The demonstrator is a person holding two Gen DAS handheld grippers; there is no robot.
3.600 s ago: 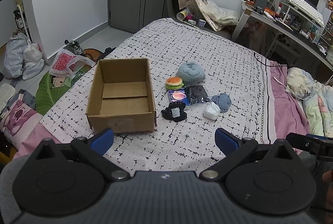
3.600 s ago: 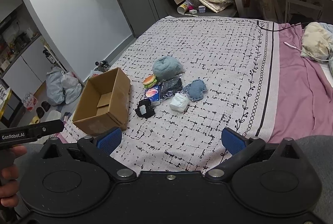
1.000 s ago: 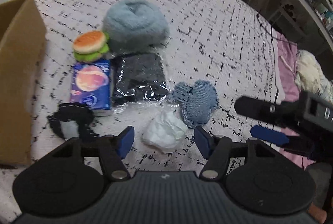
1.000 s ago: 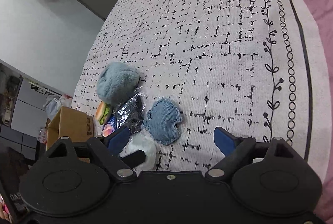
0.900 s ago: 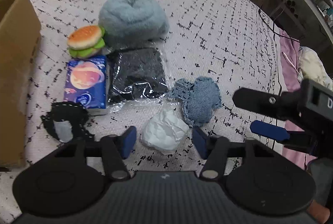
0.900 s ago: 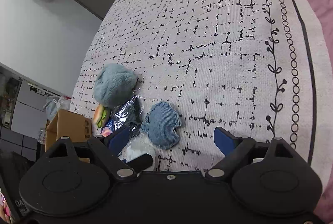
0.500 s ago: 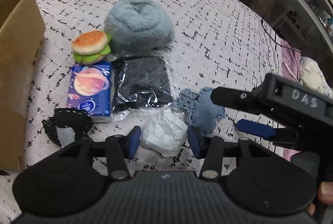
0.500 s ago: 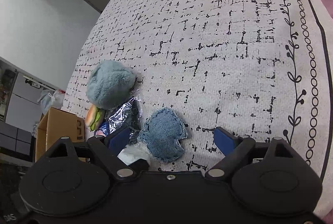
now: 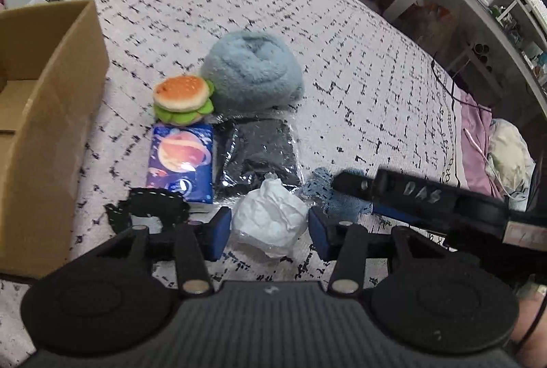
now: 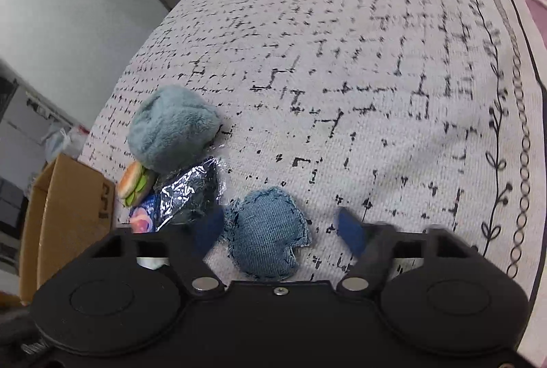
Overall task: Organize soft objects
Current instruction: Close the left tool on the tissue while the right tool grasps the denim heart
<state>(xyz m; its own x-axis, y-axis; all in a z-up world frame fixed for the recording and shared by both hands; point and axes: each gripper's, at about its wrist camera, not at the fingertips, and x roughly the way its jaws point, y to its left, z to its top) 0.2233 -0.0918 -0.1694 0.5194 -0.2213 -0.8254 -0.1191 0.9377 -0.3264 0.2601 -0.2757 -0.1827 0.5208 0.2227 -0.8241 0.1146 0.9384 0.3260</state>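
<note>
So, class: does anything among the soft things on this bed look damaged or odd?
Only small things: the denim patch has frayed edges, and the white wad in clear wrap is crumpled. Nothing is spilled.

Your left wrist view looks forward and down along the left gripper (image 9: 269,233) from low above the bed cover (image 9: 359,67), close to the objects. It faces up the bed toward the desk (image 9: 478,2) at upper right, with the cardboard box (image 9: 51,115) at its left edge.

Your right wrist view looks down more steeply along the right gripper (image 10: 278,233), equally close, facing the far end of the bed and the wall (image 10: 68,9) at left.

Both views share the denim pad (image 10: 270,238), fluffy blue bundle (image 9: 253,70), burger toy (image 9: 183,97), dark foil packet (image 9: 259,152) and box. The left view also shows the right gripper from its side.
</note>
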